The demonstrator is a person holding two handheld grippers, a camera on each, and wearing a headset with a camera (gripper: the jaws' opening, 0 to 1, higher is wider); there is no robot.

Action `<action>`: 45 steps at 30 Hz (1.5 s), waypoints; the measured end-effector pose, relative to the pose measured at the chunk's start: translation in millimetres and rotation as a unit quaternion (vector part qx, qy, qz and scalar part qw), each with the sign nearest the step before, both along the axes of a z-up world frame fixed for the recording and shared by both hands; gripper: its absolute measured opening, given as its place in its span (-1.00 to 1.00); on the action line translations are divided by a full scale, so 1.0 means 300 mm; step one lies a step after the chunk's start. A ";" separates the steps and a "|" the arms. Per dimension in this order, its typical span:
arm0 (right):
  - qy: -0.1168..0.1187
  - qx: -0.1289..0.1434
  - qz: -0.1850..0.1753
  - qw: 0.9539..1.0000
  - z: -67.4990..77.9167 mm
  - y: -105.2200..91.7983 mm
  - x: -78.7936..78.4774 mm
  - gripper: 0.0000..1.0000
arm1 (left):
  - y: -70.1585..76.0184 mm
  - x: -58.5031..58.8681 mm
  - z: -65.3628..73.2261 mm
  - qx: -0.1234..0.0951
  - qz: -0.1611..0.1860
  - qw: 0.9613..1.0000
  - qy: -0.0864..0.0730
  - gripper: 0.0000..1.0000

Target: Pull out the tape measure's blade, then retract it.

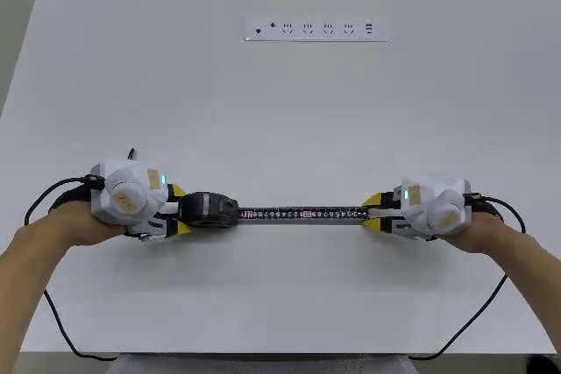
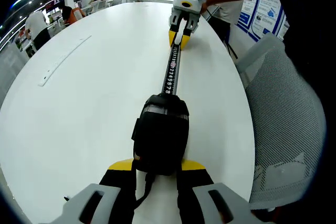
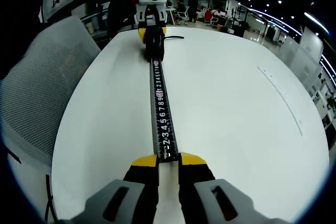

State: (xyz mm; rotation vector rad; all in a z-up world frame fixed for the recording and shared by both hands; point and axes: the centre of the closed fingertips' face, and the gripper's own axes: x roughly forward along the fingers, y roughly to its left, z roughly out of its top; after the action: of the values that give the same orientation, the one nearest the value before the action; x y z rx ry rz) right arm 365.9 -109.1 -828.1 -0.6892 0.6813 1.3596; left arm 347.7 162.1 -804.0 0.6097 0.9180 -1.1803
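Observation:
A black tape measure case lies on the white table, held at its rear by my left gripper, which is shut on it. In the left gripper view the case sits between the yellow-tipped fingers. Its black blade with white numbers stretches right across the table to my right gripper, shut on the blade's end. The right gripper view has the blade running from my right gripper away to the case and left gripper.
A white power strip lies flat at the table's far side. A grey mesh chair stands by the table edge near me. Cables trail from both grippers off the front edge. People and desks are in the background.

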 end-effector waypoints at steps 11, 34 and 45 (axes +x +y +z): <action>0.003 -0.005 -0.001 1.000 0.002 -0.014 -0.005 -0.76 | 0.002 0.001 -0.001 0.007 -0.007 1.000 -0.005 -0.46; 0.005 -0.033 0.023 0.999 -0.005 -0.015 0.001 -0.68 | 0.000 0.005 -0.004 0.017 -0.021 1.000 -0.001 -0.42; 0.004 -0.034 0.017 0.999 0.002 -0.018 0.010 -0.60 | 0.010 0.009 0.007 0.008 -0.008 1.000 -0.004 -0.30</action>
State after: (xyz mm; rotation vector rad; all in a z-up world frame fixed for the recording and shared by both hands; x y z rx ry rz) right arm 369.1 -114.5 -827.6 -0.7531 0.7274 1.3752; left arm 350.4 165.0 -801.7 0.6344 0.9178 -1.1847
